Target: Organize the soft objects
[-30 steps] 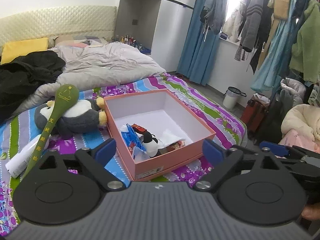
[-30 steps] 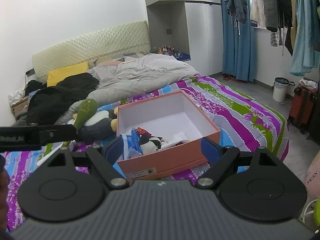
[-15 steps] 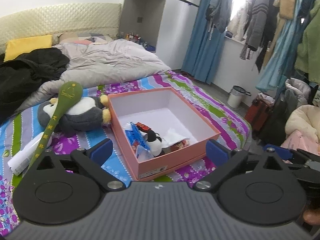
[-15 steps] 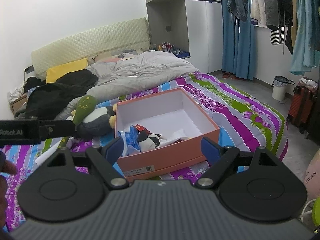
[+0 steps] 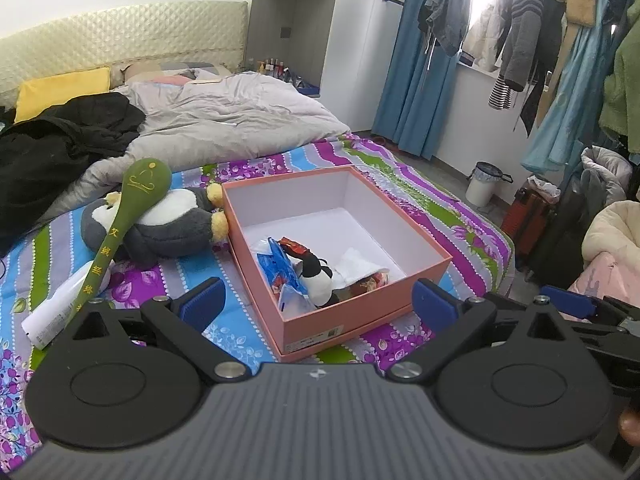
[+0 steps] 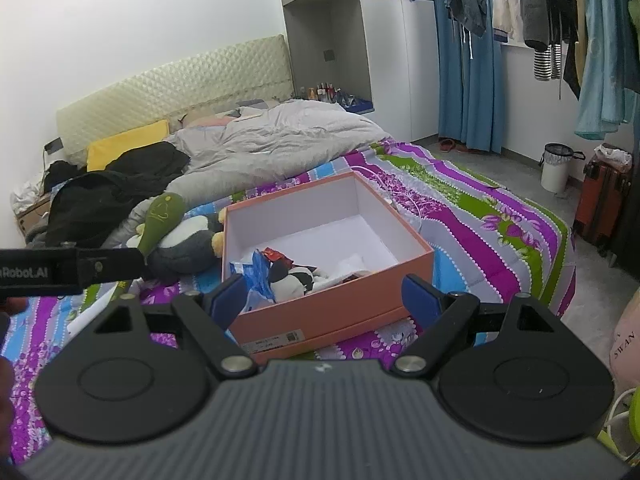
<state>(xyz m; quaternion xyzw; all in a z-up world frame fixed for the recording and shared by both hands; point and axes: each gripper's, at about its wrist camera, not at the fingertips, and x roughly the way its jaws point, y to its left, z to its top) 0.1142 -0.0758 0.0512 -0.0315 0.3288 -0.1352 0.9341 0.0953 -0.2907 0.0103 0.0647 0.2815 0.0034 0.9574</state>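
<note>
Penguin plush [image 5: 168,222] lies on its side on the striped bedspread [image 5: 436,216], touching the left outer wall of the pink box [image 5: 360,314]. A green padded spoon-shaped toy [image 5: 132,200] leans across it; the toy's lower end is cut off behind my left gripper [image 5: 316,304]. A white tube [image 5: 60,310] lies on the near left, partly covered by that same finger housing.

Inside the box, at its near left corner: a small black-and-white plush [image 5: 318,276], a blue wrapper [image 5: 280,272], a red item [image 5: 292,245] and white paper [image 5: 356,268]. These overlap, and I cannot make out their full shapes. The far half of the box floor is bare.

My left gripper's fingers stand wide apart, holding nothing, with the near box wall showing between them. My right gripper [image 6: 320,300] is likewise spread and unloaded, above the near edge of the box. From the right view the penguin plush [image 6: 188,244] is partly blocked by the left tool's side.

Grey duvet [image 5: 236,120], black clothing [image 5: 64,148] and a yellow pillow [image 5: 60,88] occupy the far bed.
</note>
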